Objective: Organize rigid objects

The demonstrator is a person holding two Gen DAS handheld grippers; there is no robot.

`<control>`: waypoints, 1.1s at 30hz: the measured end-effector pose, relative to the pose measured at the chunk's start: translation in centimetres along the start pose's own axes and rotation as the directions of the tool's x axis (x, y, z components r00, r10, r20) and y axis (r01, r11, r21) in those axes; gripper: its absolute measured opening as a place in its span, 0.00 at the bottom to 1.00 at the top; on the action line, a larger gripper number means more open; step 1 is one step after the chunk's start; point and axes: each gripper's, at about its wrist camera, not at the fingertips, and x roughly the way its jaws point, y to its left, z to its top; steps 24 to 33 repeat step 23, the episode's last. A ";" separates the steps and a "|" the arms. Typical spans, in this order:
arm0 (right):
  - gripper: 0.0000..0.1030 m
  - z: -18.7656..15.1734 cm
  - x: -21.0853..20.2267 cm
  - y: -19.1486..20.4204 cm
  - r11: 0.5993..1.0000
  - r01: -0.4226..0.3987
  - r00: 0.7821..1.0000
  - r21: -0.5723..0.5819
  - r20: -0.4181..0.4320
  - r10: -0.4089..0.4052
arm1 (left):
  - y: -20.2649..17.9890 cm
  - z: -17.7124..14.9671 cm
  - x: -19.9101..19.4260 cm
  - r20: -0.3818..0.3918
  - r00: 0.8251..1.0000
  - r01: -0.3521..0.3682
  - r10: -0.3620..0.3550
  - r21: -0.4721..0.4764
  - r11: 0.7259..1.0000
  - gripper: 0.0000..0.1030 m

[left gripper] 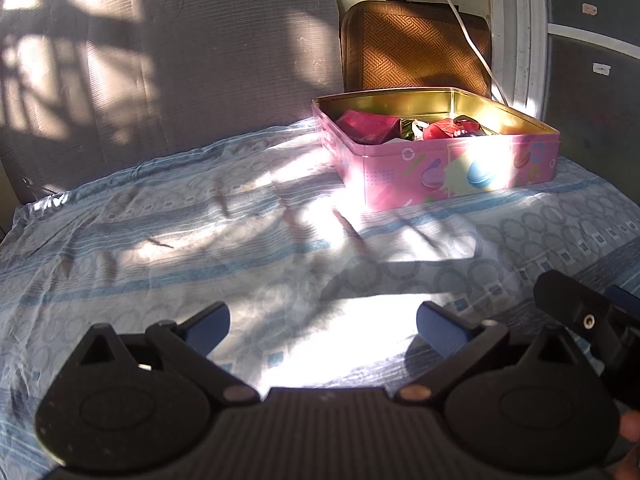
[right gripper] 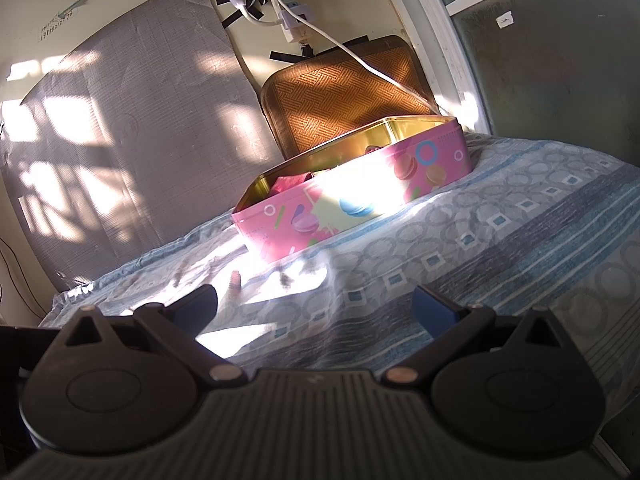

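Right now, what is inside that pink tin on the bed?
The pink tin holds a dark red box, a red package and some crumpled wrappers. Its near wall hides whatever lies lower down.

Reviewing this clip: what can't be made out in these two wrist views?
- Contents of the pink tin: in the left wrist view a red box shows, but the items beside it are jumbled and washed out by sun glare; in the right wrist view the tin's near wall hides nearly everything.
- Small object on the bedsheet, right wrist view: too small and blurred to identify.
- Right gripper, left wrist view: cut off by the frame edge.
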 end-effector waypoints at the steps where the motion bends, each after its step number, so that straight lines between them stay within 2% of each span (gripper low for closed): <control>1: 1.00 0.0 0.0 0.0 1.000 0.000 1.000 0.000 0.000 0.000 | 0.0 0.0 0.0 0.000 1.000 -0.001 0.001 -0.001 1.000 1.00; 16: 1.00 0.0 0.0 0.0 1.000 0.000 1.000 0.000 0.001 0.000 | -0.1 0.0 0.0 0.002 1.000 -0.001 0.001 0.005 1.000 1.00; 21: 1.00 0.0 0.0 0.0 1.000 0.000 1.000 -0.001 0.001 0.000 | -0.1 0.0 -0.2 0.008 0.999 0.031 -0.031 0.005 0.999 1.00; 33: 1.00 0.0 0.0 0.0 1.000 0.001 1.000 0.000 0.002 -0.001 | -0.3 0.1 -0.4 0.021 0.999 0.030 -0.031 0.015 0.999 1.00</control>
